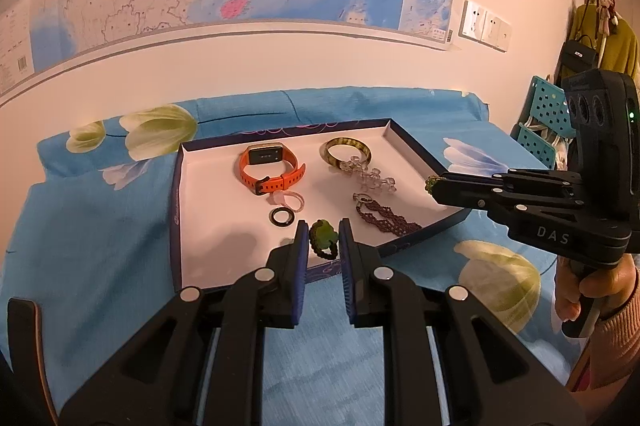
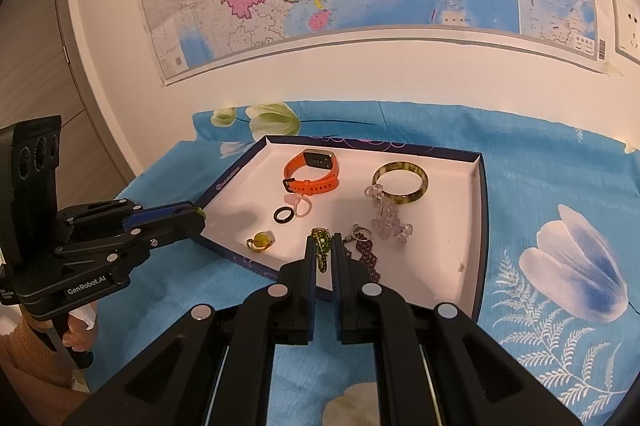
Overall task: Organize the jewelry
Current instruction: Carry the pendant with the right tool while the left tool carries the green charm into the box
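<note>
While both tongs are loaded, here's the rundown:
left tongs (image 1: 324,240): pinching a green ring (image 1: 323,235), tray's (image 2: 478,226) 6 o'clock edge
right tongs (image 2: 323,250): pinching a green bead strand (image 2: 322,246)
step: probably mid-carry
next: lower gently, then let go

Both grippers are black with silver screws and blue pads. The right gripper (image 1: 430,184) reads "DAS". An orange knit sleeve (image 1: 612,338) covers the wrist.

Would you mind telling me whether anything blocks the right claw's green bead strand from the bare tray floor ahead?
Nothing visible does. The right claw grips the green bead strand over the near edge of the tray; the purple bracelet lies close on its right, the yellow ring to its left.
</note>
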A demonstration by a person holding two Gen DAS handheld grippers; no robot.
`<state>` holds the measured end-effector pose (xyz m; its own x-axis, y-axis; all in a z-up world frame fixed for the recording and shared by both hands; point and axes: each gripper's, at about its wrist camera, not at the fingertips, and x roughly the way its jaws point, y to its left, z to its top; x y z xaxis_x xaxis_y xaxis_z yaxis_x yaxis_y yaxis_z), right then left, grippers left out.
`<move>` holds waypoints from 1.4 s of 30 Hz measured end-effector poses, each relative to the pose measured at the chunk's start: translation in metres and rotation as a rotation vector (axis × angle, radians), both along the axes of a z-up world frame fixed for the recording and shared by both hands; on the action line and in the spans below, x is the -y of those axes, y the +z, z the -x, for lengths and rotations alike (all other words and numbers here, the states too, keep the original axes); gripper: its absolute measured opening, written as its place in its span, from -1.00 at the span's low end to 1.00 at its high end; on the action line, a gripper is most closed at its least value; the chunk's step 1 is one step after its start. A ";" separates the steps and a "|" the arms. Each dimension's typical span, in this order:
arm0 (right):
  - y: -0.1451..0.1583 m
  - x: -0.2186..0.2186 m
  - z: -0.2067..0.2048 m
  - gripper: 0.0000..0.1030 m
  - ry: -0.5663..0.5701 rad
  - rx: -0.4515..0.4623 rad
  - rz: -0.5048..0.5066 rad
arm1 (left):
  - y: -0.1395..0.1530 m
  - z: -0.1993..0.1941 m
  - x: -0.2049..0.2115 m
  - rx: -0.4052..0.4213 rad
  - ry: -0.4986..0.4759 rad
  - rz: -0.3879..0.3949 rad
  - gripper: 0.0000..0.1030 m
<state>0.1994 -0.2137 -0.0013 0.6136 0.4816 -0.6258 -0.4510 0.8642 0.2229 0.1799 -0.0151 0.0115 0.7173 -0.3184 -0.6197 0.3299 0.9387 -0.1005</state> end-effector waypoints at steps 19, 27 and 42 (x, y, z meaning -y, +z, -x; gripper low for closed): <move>-0.001 -0.002 -0.012 -0.89 -0.005 -0.001 0.008 | 0.000 -0.017 0.000 0.000 0.017 -0.012 -0.69; -0.005 -0.003 -0.019 -0.89 -0.006 -0.009 0.018 | -0.002 -0.024 0.002 -0.005 0.020 -0.018 -0.70; -0.006 -0.005 -0.026 -0.89 -0.008 -0.006 0.021 | -0.002 -0.034 0.006 -0.007 0.028 -0.023 -0.70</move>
